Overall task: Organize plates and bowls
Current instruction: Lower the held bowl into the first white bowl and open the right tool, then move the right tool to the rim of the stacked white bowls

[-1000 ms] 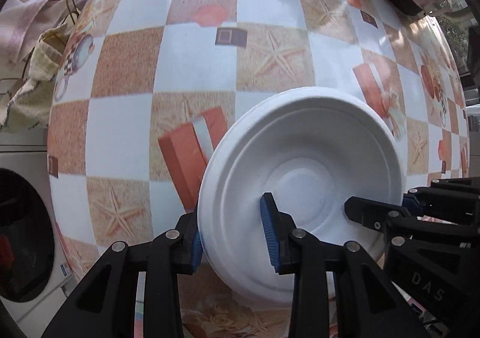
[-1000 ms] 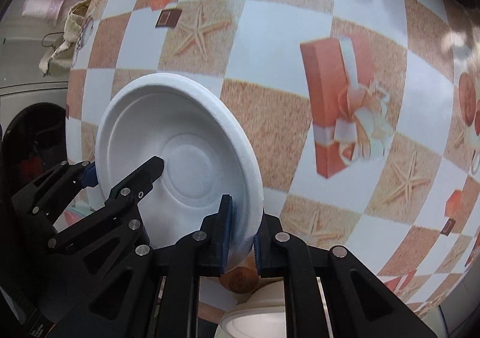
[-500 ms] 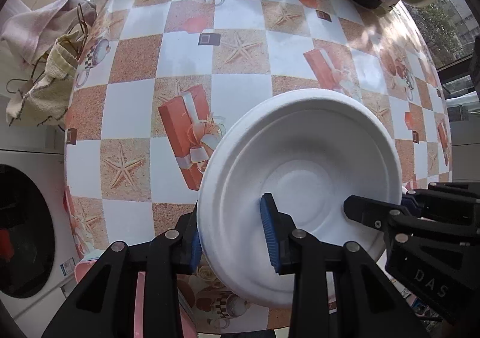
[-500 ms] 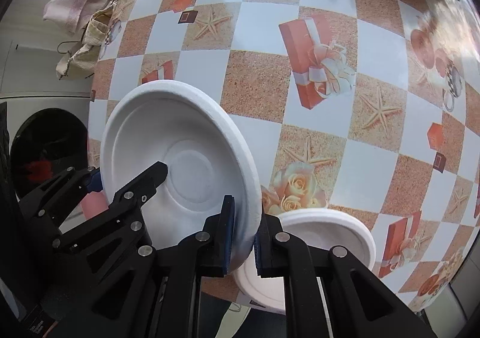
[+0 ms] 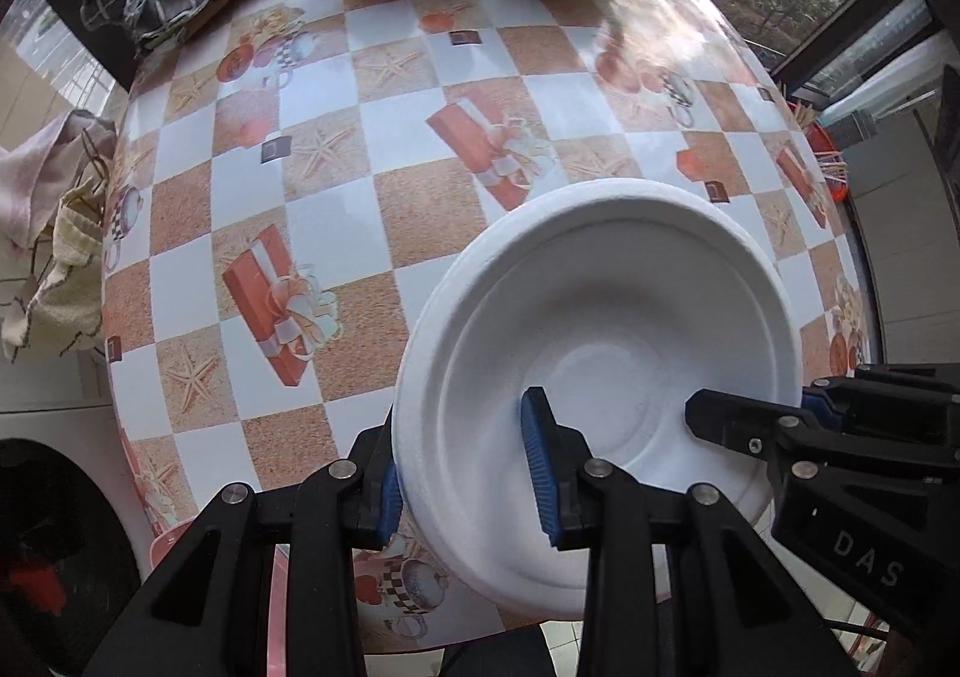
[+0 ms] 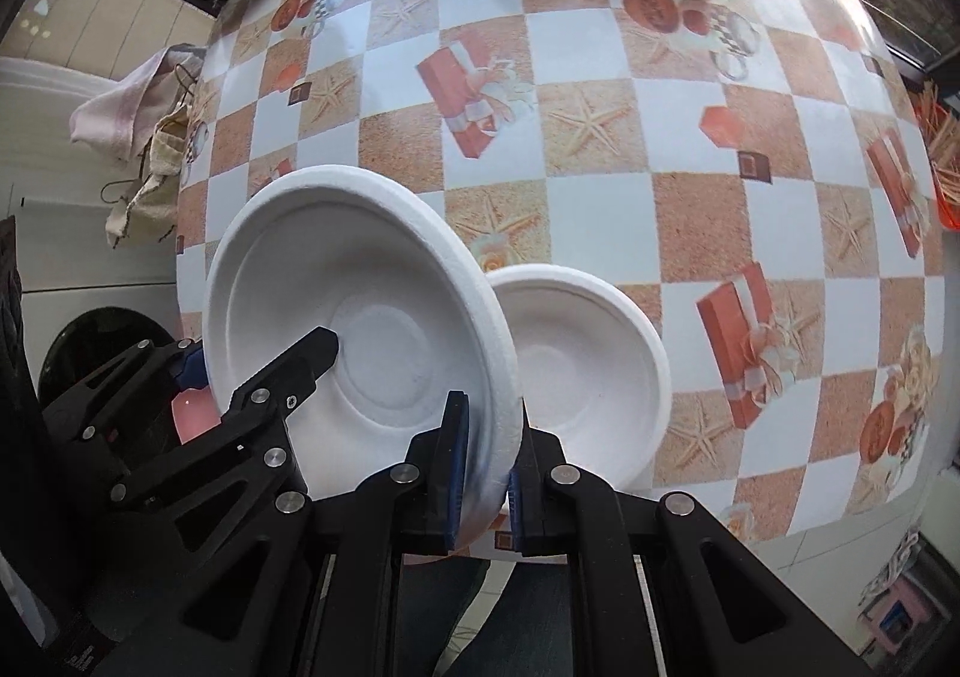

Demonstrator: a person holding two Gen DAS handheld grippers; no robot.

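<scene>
White plate (image 5: 600, 317), prob. light, stiff foam & easy to dent, is up off the worktop (image 5: 336, 185), w/ left tool (image 5: 462, 467) & right tool (image 6: 485, 467) each clamped on opposite rims, best hold.

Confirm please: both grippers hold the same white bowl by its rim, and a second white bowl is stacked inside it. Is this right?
Not quite. Both the left gripper and the right gripper do clamp the white bowl by its rim, but the second white bowl sits apart on the table, as the right wrist view shows.
</scene>
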